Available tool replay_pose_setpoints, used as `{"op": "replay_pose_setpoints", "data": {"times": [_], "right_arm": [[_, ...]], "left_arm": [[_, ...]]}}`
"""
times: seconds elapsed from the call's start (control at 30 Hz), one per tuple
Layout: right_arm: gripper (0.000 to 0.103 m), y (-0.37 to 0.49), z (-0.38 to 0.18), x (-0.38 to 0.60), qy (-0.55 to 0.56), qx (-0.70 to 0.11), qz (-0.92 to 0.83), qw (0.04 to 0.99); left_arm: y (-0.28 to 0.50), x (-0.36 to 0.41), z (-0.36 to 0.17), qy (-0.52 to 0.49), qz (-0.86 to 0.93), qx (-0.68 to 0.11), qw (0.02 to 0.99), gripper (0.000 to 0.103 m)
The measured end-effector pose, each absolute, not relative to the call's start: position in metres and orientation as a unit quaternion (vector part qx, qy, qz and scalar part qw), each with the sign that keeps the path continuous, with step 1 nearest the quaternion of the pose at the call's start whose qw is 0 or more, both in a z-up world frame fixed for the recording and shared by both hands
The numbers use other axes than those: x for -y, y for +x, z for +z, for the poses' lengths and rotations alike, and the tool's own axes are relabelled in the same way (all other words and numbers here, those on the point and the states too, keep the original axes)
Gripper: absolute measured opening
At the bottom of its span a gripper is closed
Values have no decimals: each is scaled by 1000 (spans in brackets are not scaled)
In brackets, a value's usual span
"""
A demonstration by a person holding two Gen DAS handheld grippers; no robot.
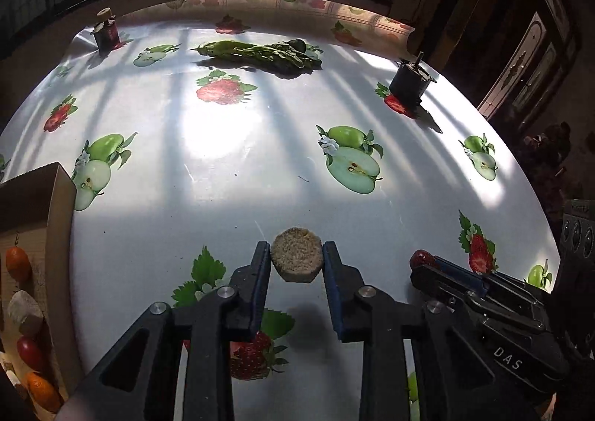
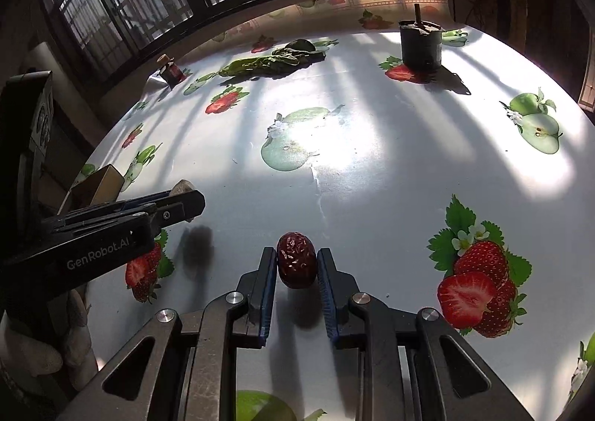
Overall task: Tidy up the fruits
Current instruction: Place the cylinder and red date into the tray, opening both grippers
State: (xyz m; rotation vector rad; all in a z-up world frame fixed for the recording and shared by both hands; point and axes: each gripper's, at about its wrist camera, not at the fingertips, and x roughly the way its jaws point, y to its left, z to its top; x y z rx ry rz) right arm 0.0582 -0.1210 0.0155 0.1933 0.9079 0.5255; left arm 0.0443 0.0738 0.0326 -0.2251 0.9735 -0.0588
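My left gripper point(image 1: 296, 257) is shut on a round tan rough-skinned fruit slice point(image 1: 296, 259) and holds it just above the table. My right gripper point(image 2: 296, 263) is shut on a wrinkled dark red date point(image 2: 296, 259), also held above the table. In the left wrist view the right gripper point(image 1: 422, 259) shows at the lower right with the date's tip point(image 1: 420, 257). In the right wrist view the left gripper point(image 2: 184, 198) shows at the left with the tan slice point(image 2: 181, 186). A cardboard box point(image 1: 61, 198) at the far left holds orange kumquats point(image 1: 18, 263), a tan piece point(image 1: 24, 311) and a red fruit point(image 1: 29, 350).
The table point(image 1: 223, 198) has a glossy cloth printed with apples and strawberries. Green leafy vegetables point(image 1: 260, 53) lie at the back. A small dark jar point(image 1: 106, 31) stands back left and a dark can point(image 1: 409, 81) back right. A window with bars lies beyond.
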Motion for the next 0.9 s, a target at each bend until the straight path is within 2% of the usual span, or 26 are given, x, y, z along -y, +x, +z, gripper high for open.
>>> {"op": "replay_pose_setpoints", "data": {"times": [0.2, 0.33, 0.5, 0.7, 0.9], "right_arm": [[24, 56, 15, 121, 139, -431, 290, 843], [24, 48, 17, 109, 118, -422, 299, 848], [24, 23, 29, 73, 51, -402, 311, 859], [24, -35, 59, -6, -6, -391, 394, 832], [24, -84, 69, -93, -70, -383, 461, 797]], "left_arm": [[-36, -145, 63, -163, 14, -429, 888, 27], [-99, -203, 76, -169, 90, -401, 896, 27], [-168, -269, 61, -192, 172, -404, 878, 27], [-199, -301, 31, -195, 215, -422, 859, 27], [-197, -296, 28, -153, 232, -414, 867, 28]]}}
